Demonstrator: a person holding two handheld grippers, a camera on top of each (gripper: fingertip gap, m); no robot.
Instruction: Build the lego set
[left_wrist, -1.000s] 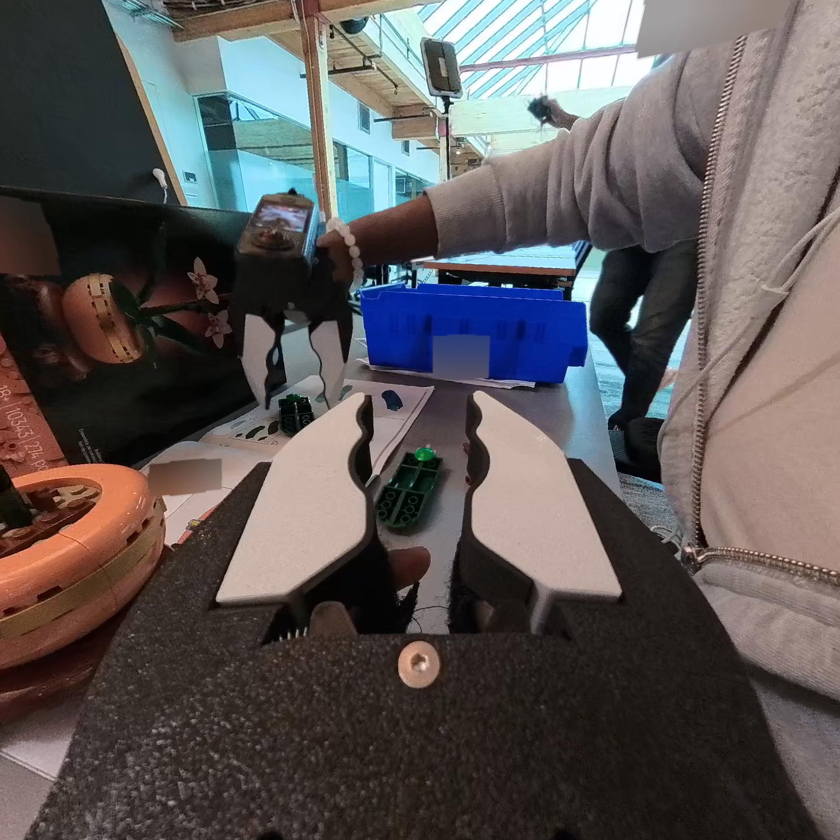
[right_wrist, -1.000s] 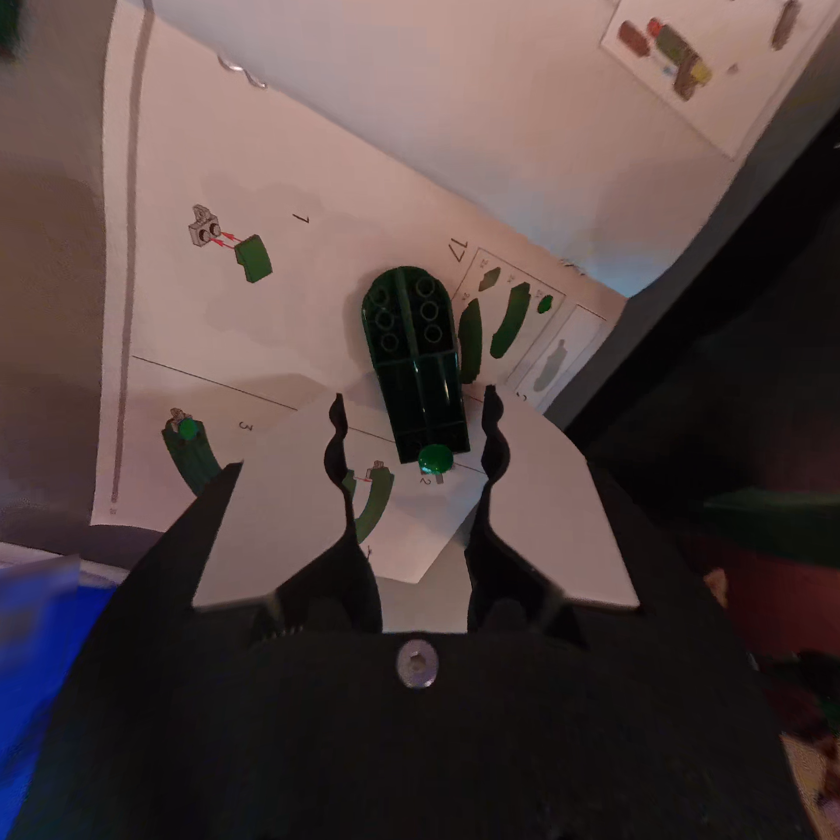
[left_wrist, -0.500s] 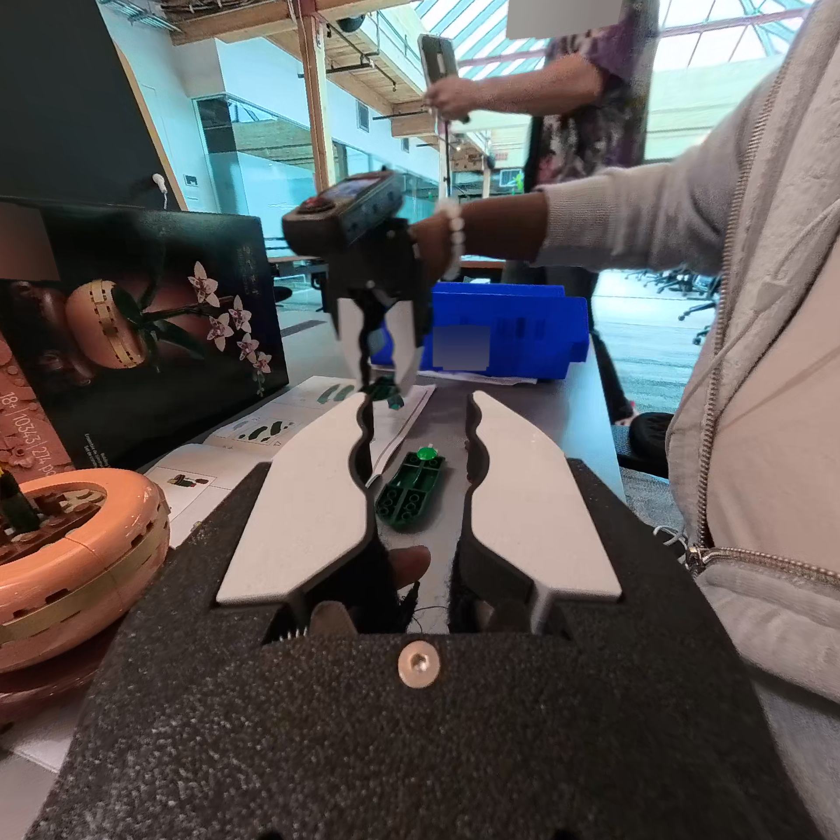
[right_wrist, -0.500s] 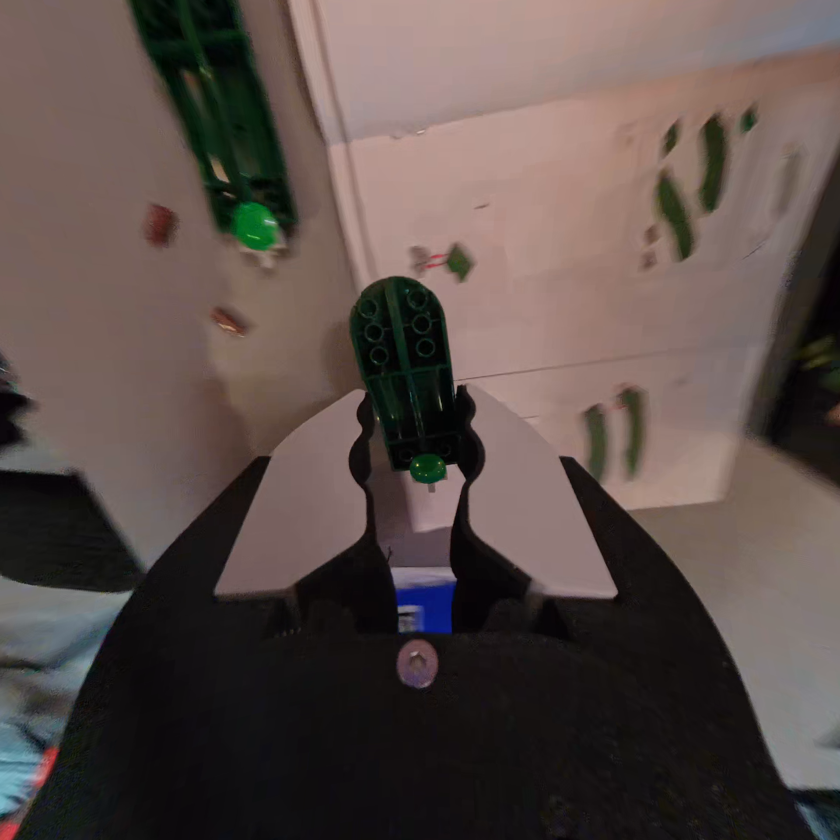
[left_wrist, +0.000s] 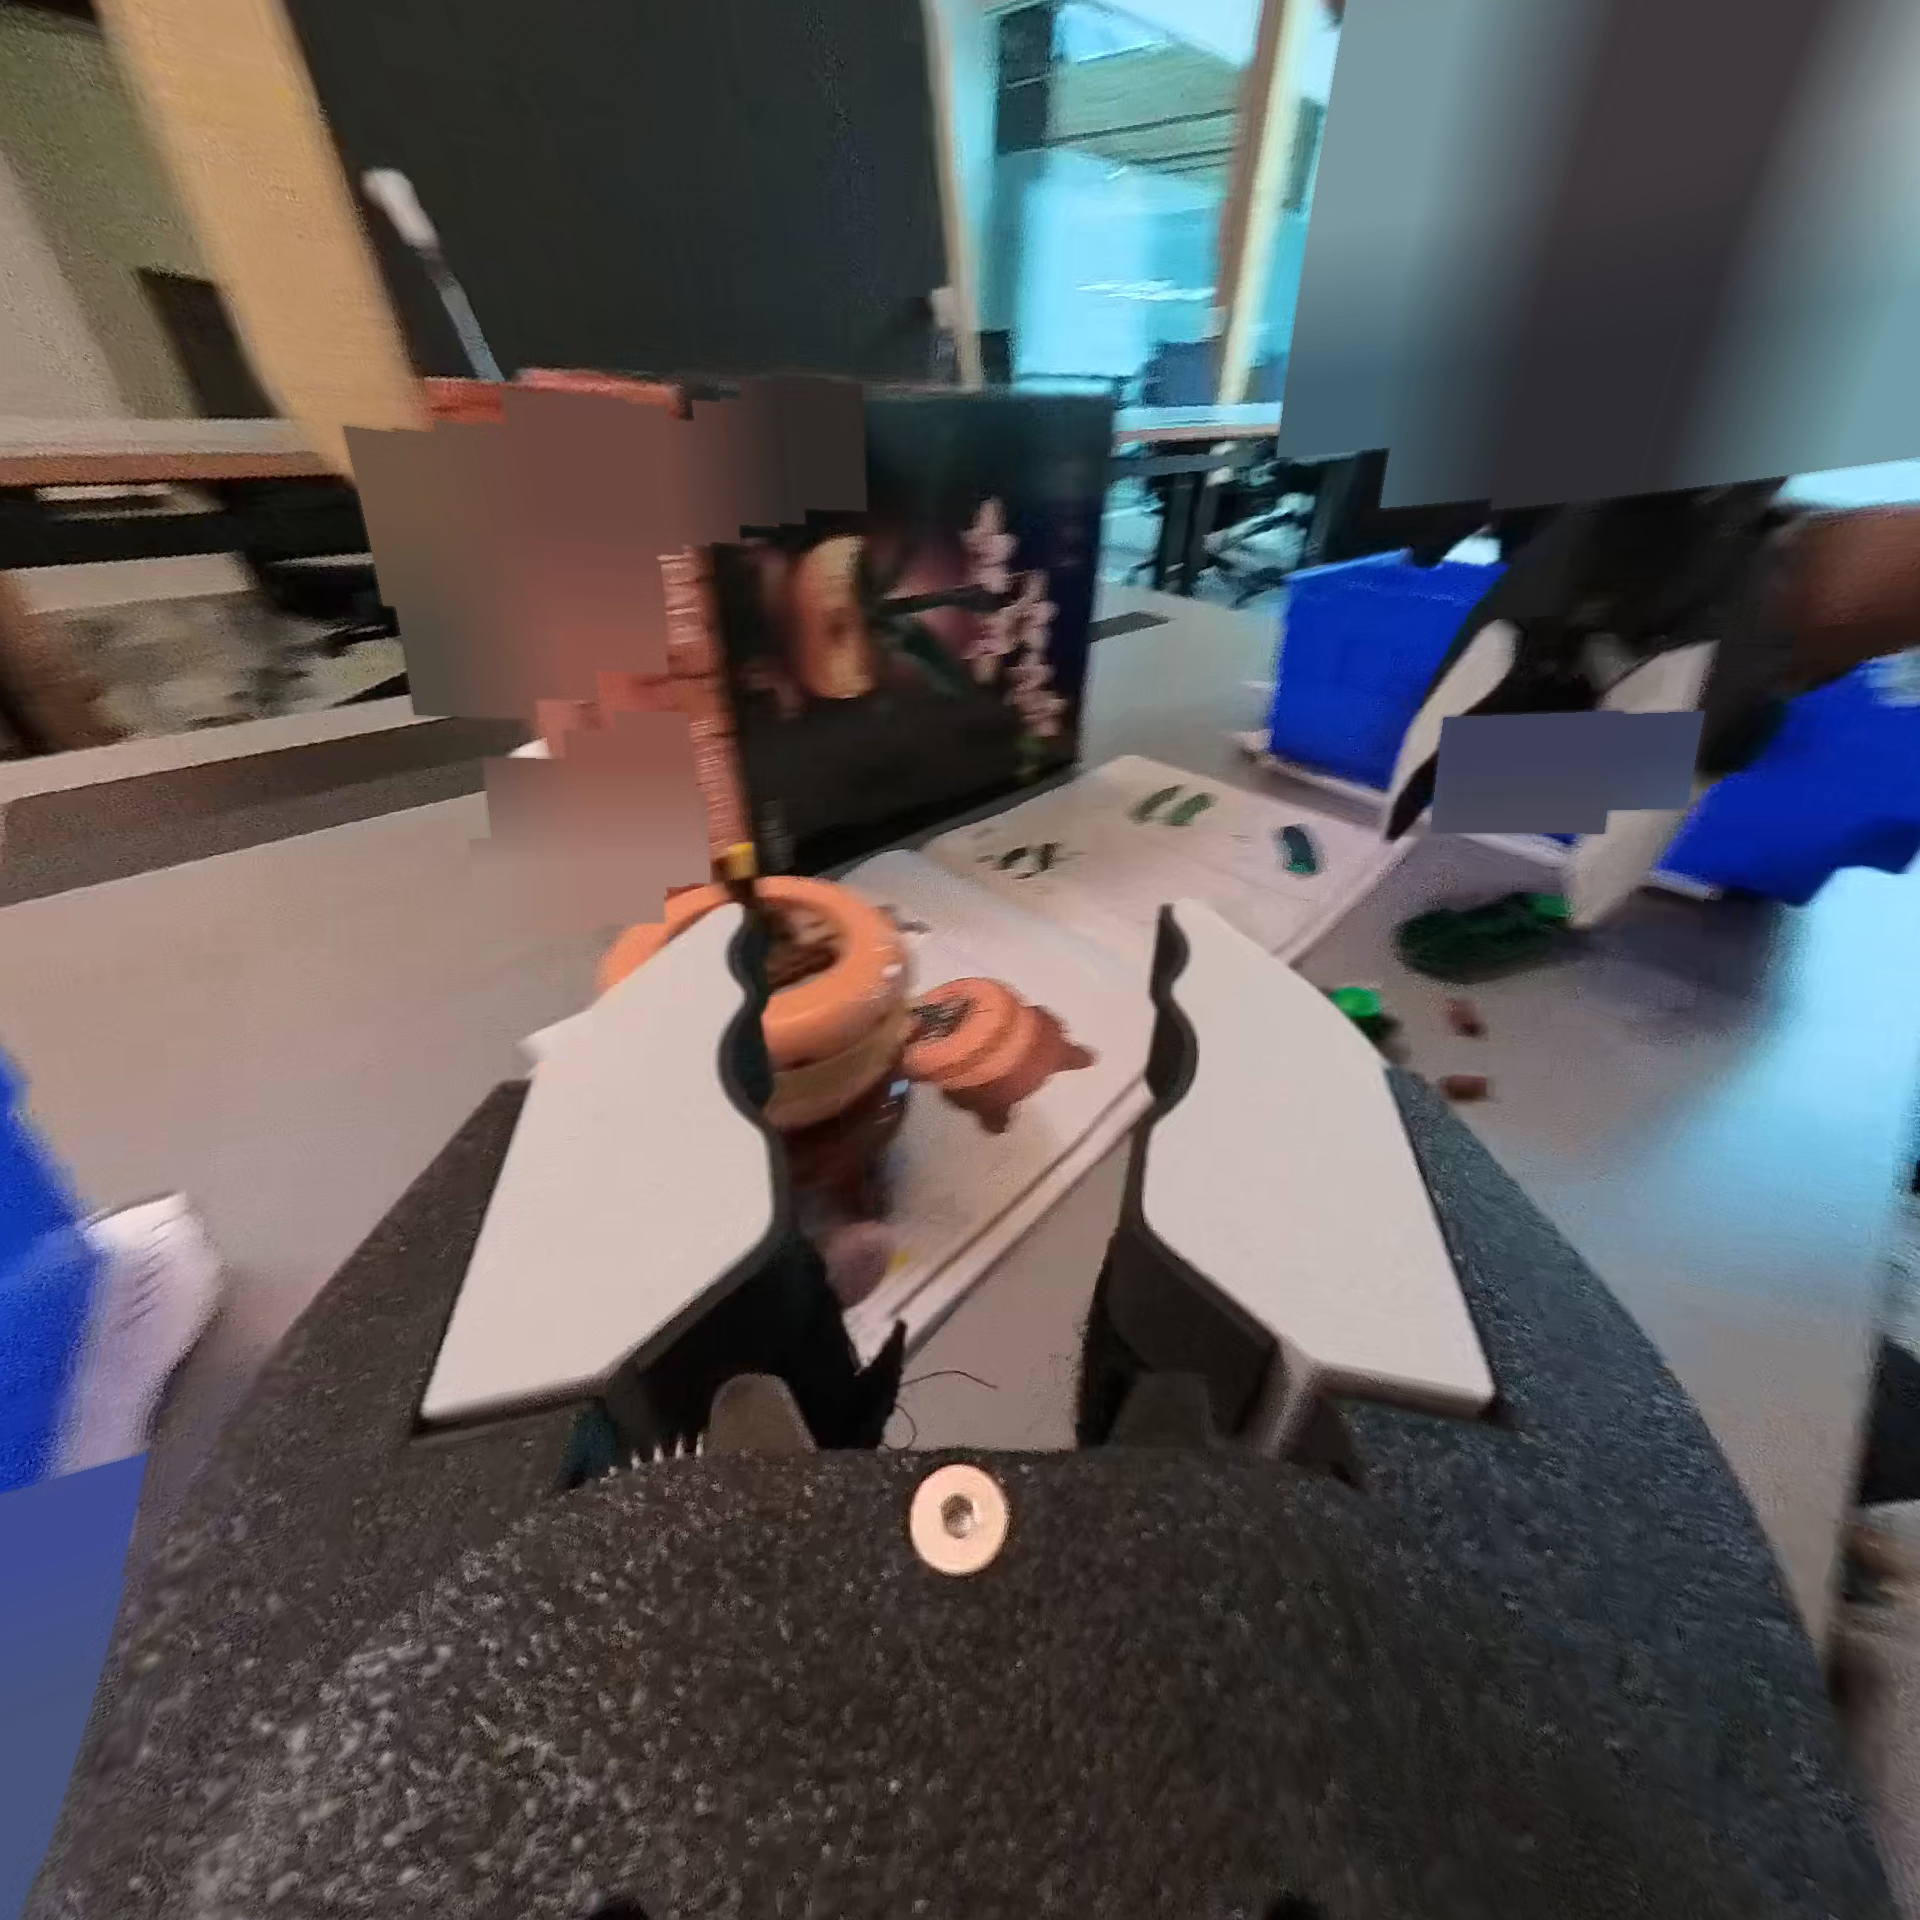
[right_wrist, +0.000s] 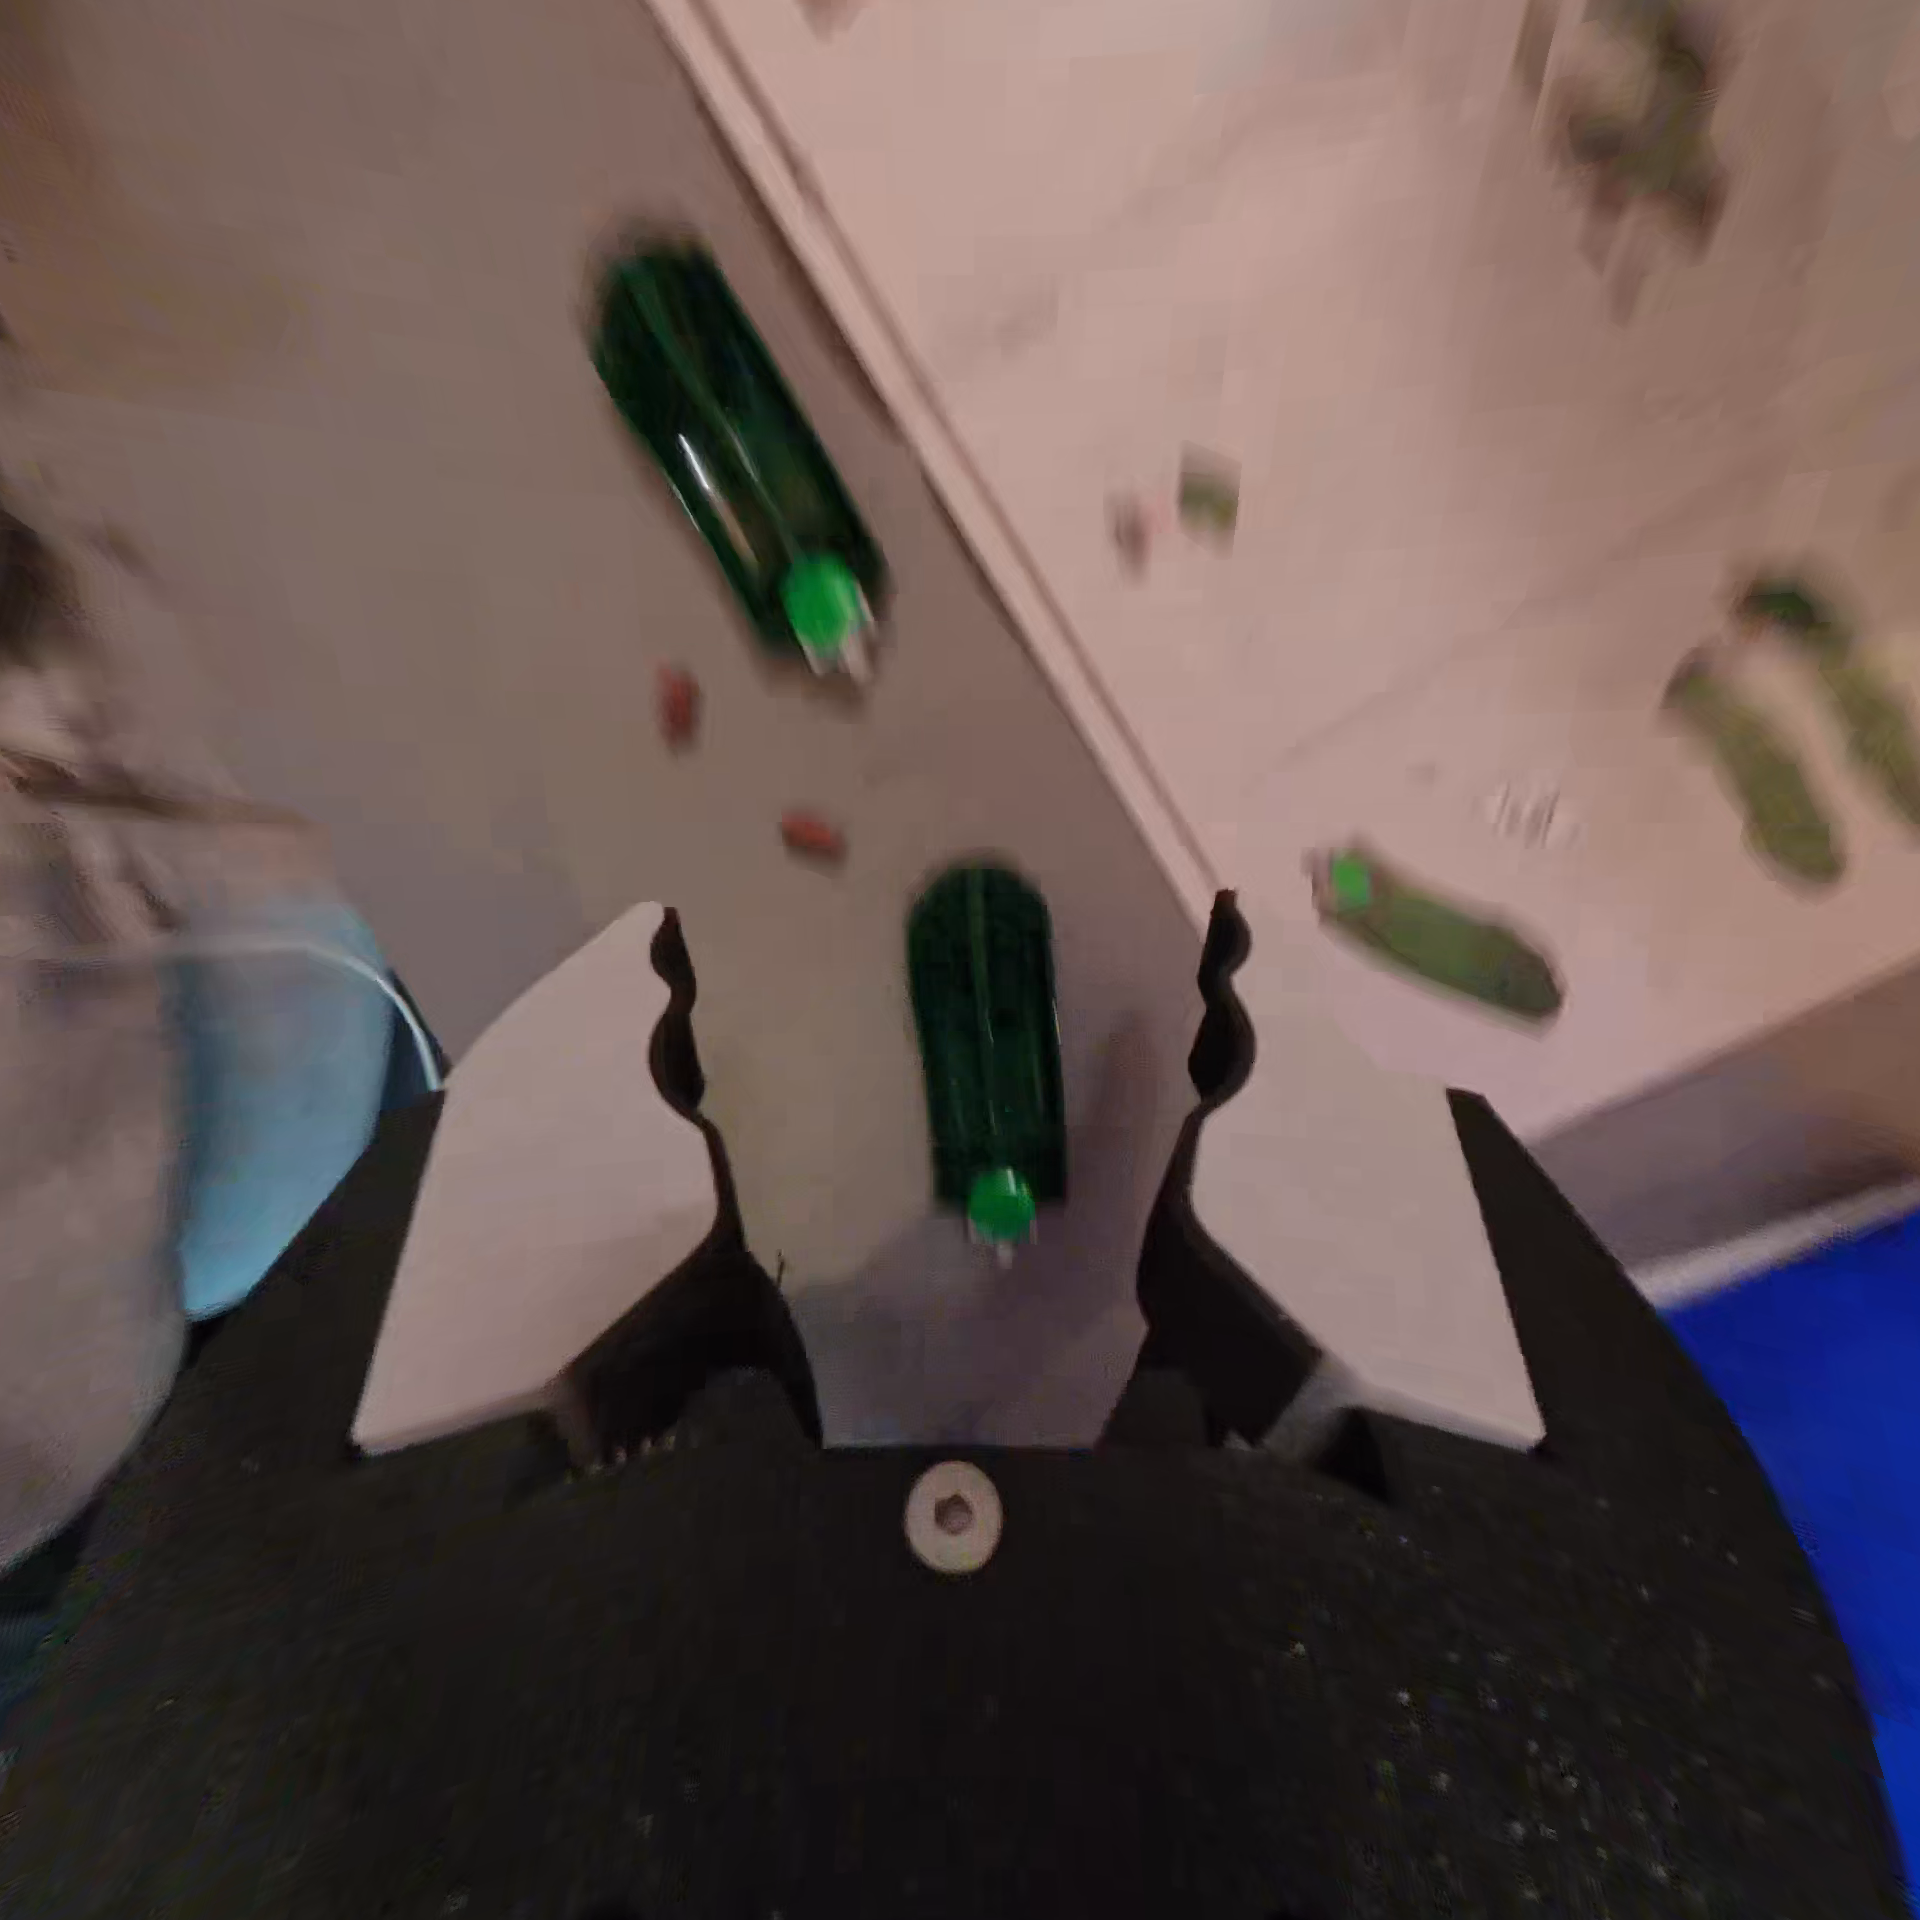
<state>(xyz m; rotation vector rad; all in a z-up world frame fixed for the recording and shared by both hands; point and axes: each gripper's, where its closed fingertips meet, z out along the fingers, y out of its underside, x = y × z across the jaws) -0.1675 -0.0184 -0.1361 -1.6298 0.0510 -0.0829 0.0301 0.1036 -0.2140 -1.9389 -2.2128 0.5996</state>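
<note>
My right gripper (right_wrist: 945, 909) is open over the grey table. A dark green leaf piece (right_wrist: 987, 1029) with a bright green stud lies on the table between its fingers, touching neither. A second green leaf piece (right_wrist: 727, 447) lies farther ahead, next to the instruction booklet (right_wrist: 1351, 416). My left gripper (left_wrist: 956, 935) is open and empty, pointing at the orange Lego pot (left_wrist: 831, 987). The left wrist view also shows the right gripper (left_wrist: 1496, 873) at the far right above a green leaf piece (left_wrist: 1475, 930). Both views are blurred.
The dark set box (left_wrist: 914, 644) stands behind the pot and the booklet (left_wrist: 1039, 935). A blue bin (left_wrist: 1351, 665) stands at the back right, also in the right wrist view (right_wrist: 1818, 1403). Small brown pieces (right_wrist: 810, 831) lie loose on the table.
My right gripper closed on the leaf piece on the booklet, carried it onto the table near the other leaf, and opened. My left gripper swung left toward the pot and opened wider.
</note>
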